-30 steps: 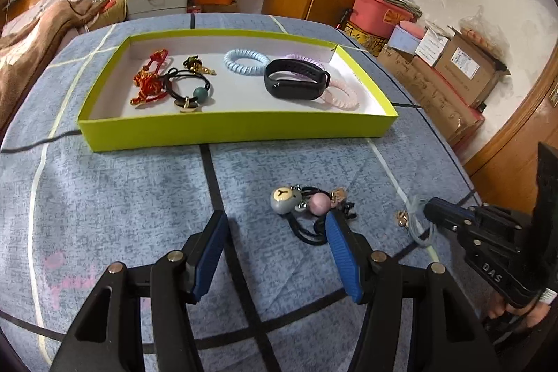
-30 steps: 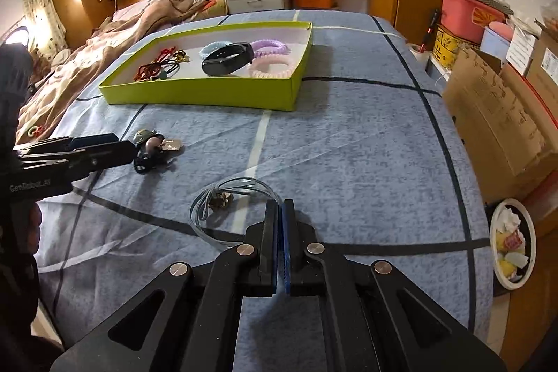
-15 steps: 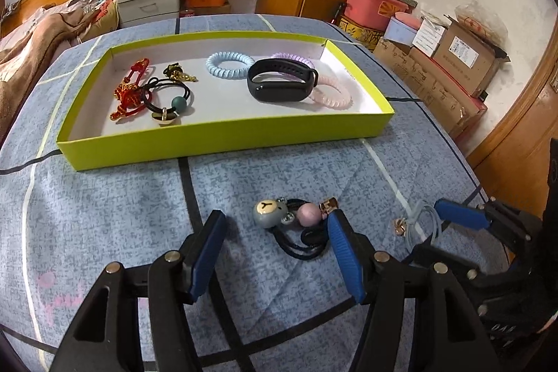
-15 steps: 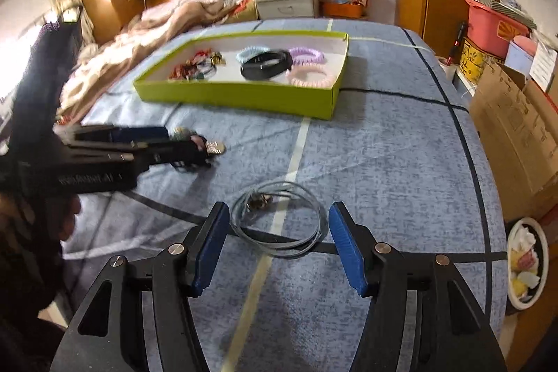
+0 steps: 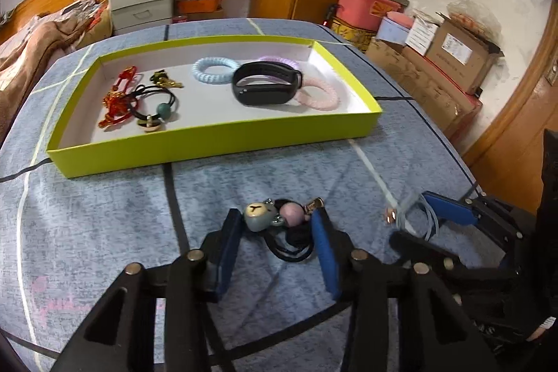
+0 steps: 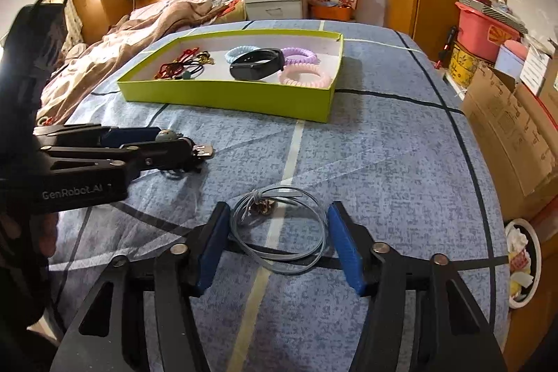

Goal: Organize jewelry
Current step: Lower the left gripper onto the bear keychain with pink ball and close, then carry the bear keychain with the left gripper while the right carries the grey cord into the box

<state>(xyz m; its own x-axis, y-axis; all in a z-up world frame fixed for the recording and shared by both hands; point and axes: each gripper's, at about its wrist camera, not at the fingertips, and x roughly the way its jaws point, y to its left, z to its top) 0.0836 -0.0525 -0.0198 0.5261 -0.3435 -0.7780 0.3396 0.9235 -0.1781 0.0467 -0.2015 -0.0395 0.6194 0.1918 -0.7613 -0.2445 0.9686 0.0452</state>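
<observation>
A black hair tie with a grey bear charm (image 5: 258,215) and a pink bead lies on the blue-grey cloth. My left gripper (image 5: 275,222) straddles it, jaws closing, pads close beside it without a clear squeeze. From the right wrist view the left gripper (image 6: 188,145) shows side-on at the left. A grey cord necklace (image 6: 261,204) lies looped between the closing jaws of my right gripper (image 6: 279,215); its pads stand apart from the cord. The yellow-green box (image 5: 216,145) farther back holds a black wristband (image 5: 268,86), spiral hair ties and a red ornament (image 5: 118,100).
A bed with a brown blanket (image 6: 139,33) lies to the left and white drawers (image 5: 139,2) stand behind. Cardboard boxes (image 5: 453,54) and a red bin (image 6: 484,30) line the right side, past the cloth's edge. Bare cloth stretches between the box and both grippers.
The right jaws, shut a second ago, opened wide and now narrow around the cord. The left jaws have narrowed around the bear hair tie, which now lies deeper between them.
</observation>
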